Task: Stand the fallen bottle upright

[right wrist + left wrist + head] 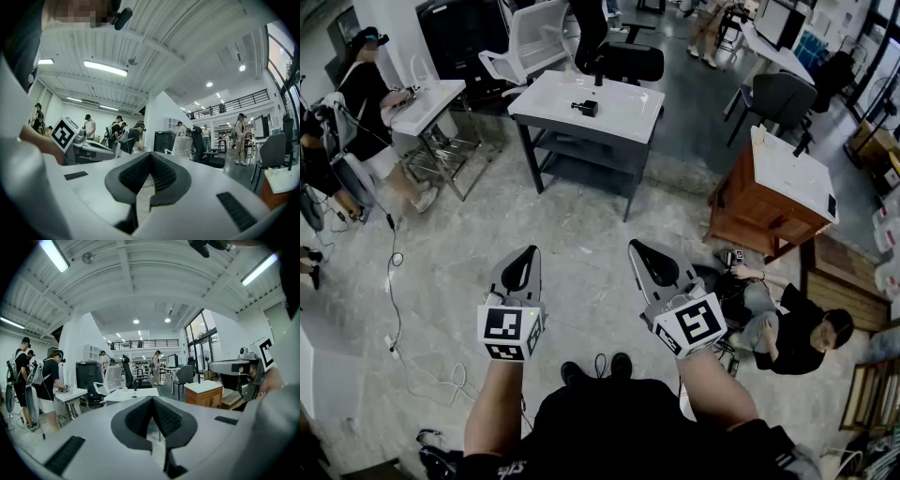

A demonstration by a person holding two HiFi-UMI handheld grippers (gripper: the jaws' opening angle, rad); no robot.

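No bottle shows in any view. My left gripper [528,253] and right gripper [636,247] are held side by side at waist height over the concrete floor, both pointing toward a white-topped table [609,117] a few steps ahead. A small black object [585,108] sits on that table. In the left gripper view the left gripper [152,401] has its dark pads meeting at the tip with nothing between them. The right gripper [150,156] looks the same in its own view: shut and empty.
A wooden cabinet with a white top [778,192] stands to the right, and a person [797,328] sits on the floor beside it. A white chair [530,42] and a black chair [623,61] stand behind the table. People work at a small table [427,103] on the left. Cables [394,272] trail across the floor.
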